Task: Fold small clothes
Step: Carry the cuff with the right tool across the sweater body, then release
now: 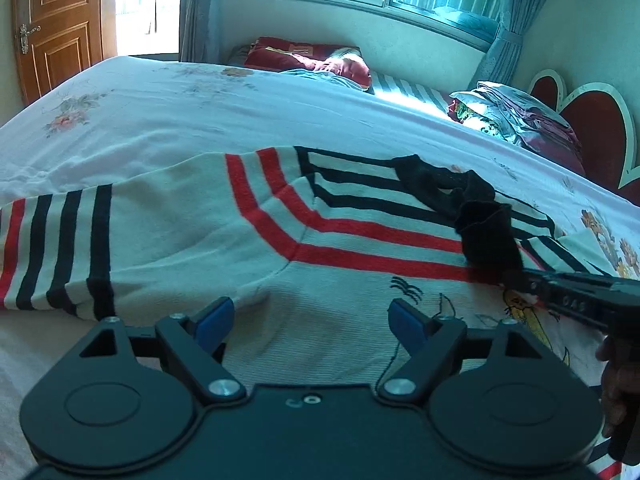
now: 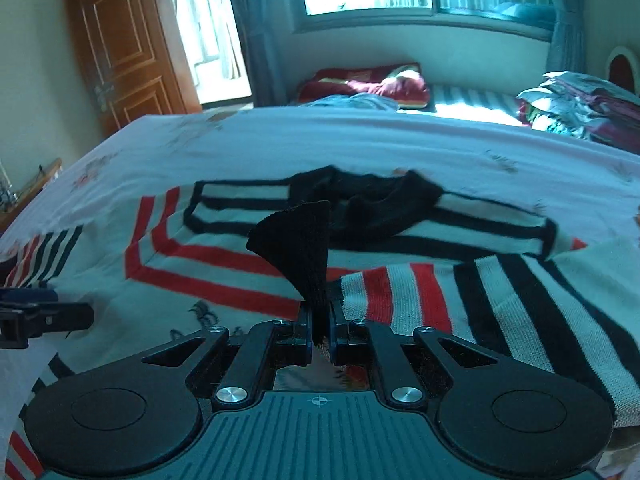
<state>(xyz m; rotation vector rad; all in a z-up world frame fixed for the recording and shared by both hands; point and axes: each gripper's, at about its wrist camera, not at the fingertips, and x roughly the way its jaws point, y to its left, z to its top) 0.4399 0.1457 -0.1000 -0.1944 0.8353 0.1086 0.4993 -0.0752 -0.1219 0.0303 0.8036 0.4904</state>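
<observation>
A small black knitted sock (image 2: 296, 248) hangs pinched in the right gripper (image 2: 320, 320), whose jaws are squeezed tight on one end of it. A second black sock (image 2: 380, 204) lies crumpled on a white knitted sweater with red and black stripes (image 1: 192, 240), which is spread flat over the bed with the white flowered sheet (image 1: 160, 100), near its close edge. The left gripper (image 1: 312, 316) hovers just above the sweater with its blue pads wide apart and nothing between them.

The sock looks soft, light and floppy. I think it will droop and twist when lifted, so it is best held by the cuff or the toe, with the other end pulled straight. The knit is not slippery, so a gentle pinch should hold.

The sweater is thicker and may bunch up if a sock drags across it. A red cushion (image 1: 312, 58) and a pile of folded bedding (image 1: 516, 108) sit at the far edge of the bed, well apart, so nothing blocks the way.
</observation>
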